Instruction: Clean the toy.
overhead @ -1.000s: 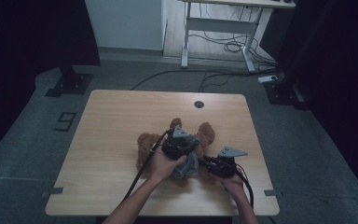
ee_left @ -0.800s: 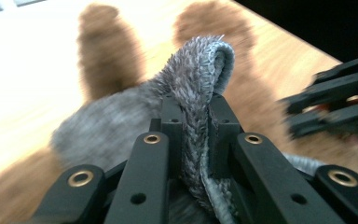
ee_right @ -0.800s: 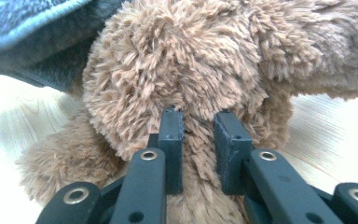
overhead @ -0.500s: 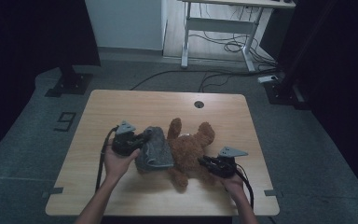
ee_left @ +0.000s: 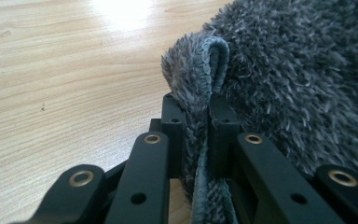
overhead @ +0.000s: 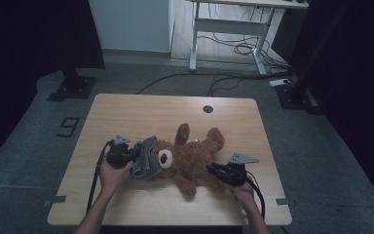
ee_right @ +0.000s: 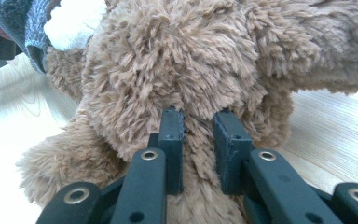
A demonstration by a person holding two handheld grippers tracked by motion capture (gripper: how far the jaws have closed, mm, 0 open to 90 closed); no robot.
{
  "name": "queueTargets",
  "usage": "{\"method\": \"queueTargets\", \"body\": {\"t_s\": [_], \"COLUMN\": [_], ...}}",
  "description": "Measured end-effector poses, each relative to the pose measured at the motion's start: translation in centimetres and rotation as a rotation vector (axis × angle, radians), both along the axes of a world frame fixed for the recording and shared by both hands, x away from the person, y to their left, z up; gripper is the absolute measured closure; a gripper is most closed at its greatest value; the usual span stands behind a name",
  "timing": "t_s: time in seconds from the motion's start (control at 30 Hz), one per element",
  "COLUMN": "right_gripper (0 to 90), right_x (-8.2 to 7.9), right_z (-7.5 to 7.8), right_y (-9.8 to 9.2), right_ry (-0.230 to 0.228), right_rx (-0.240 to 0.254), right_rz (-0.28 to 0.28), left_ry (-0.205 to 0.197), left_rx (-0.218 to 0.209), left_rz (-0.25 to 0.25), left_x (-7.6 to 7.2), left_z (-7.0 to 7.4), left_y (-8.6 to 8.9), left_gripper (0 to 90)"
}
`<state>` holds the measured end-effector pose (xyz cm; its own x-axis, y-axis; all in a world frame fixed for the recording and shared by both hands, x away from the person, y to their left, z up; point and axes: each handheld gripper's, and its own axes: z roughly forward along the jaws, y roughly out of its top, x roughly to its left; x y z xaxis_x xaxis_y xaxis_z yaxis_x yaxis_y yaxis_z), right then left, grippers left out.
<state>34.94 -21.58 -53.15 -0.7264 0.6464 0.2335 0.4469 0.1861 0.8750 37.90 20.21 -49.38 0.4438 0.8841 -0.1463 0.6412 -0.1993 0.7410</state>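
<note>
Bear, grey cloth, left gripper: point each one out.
bear [overhead: 191,158], high view, on its belly.
grey cloth [ee_left: 298,79], left gripper view, on the fluffy face.
left gripper [ee_left: 196,121], left gripper view, between its jaw tips, shut on the cloth's hem.

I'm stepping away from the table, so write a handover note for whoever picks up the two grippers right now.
Left gripper: shut on the hemmed edge of the grey fluffy cloth, which bunches against the teddy bear's head.
Right gripper: shut on the bear's brown fur, low on the body, pinning it.
Where things are: the bear lies on its back mid wooden table, head toward the left gripper; the cloth sits at its head and leaves the white muzzle bare.
Done: cloth off the body.
Left: probably pull the cloth fully clear of the head, then release both.
</note>
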Motion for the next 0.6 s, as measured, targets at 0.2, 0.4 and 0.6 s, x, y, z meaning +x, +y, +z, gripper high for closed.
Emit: {"method": "queueTargets", "body": {"t_s": [0.2,0.4,0.6], "right_gripper": [74.7,74.6,74.6], "right_x": [0.0,-0.1,-0.1], "right_z": [0.0,0.0,0.0], "right_y": [0.0,0.0,0.0], "right_ry": [0.001,0.003,0.007], "right_rx": [-0.004,-0.002,0.0], "right_rz": [-0.004,-0.007,-0.009], "left_ry": [-0.133,-0.161,-0.132], "left_rx": [-0.164,-0.239,-0.237], "left_rz": [-0.089,-0.302,-0.439], "left_x": [-1.5,-2.5,-2.0], "left_z": [5.1,9.0,9.1], "left_y": [-1.7,-8.5,-17.0], "left_gripper": [79.5,79.1,79.2]}}
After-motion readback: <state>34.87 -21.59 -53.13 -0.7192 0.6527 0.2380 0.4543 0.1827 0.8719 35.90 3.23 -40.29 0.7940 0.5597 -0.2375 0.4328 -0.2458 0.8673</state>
